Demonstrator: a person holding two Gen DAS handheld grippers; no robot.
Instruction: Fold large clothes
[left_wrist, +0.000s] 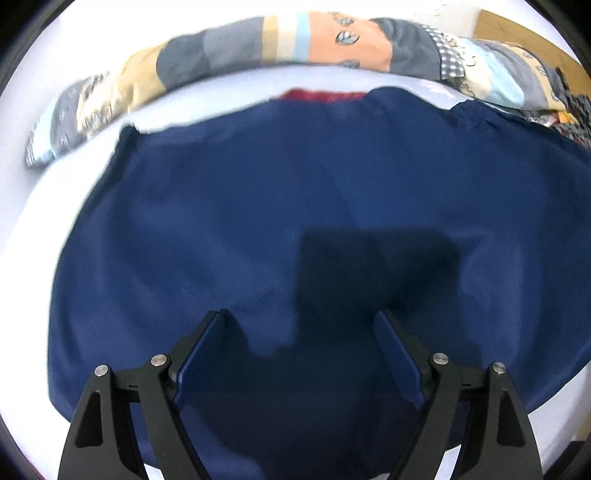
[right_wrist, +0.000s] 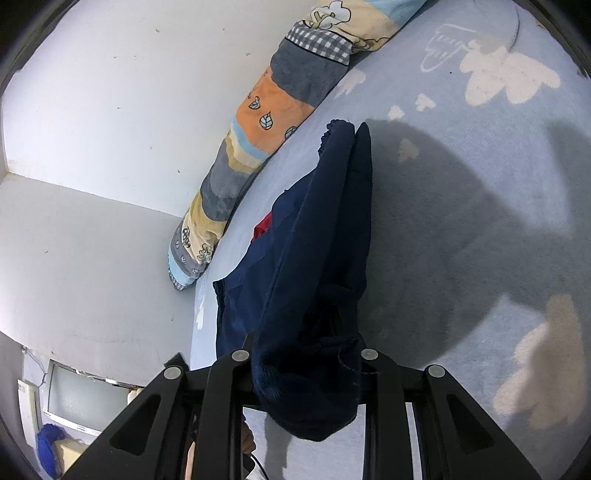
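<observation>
Garment (left_wrist: 295, 206), navy, lay spread on the bed (left_wrist: 26, 236) below a patchwork quilt (left_wrist: 229, 48). Left gripper (left_wrist: 299, 332) hovered over it, fingers wide, nothing between them. Right gripper (right_wrist: 306, 365) pinched a bunched fold of it, lifted off the sheet.

Garment (left_wrist: 280, 221): navy blue, red lining (left_wrist: 321, 95) at its far edge. Bedsheet (right_wrist: 480, 177): pale blue, cream cloud print. Long pillow (left_wrist: 295, 40): patchwork of grey, orange, tan, light blue, gingham, leaf motifs. Wall (right_wrist: 110, 92): white.
</observation>
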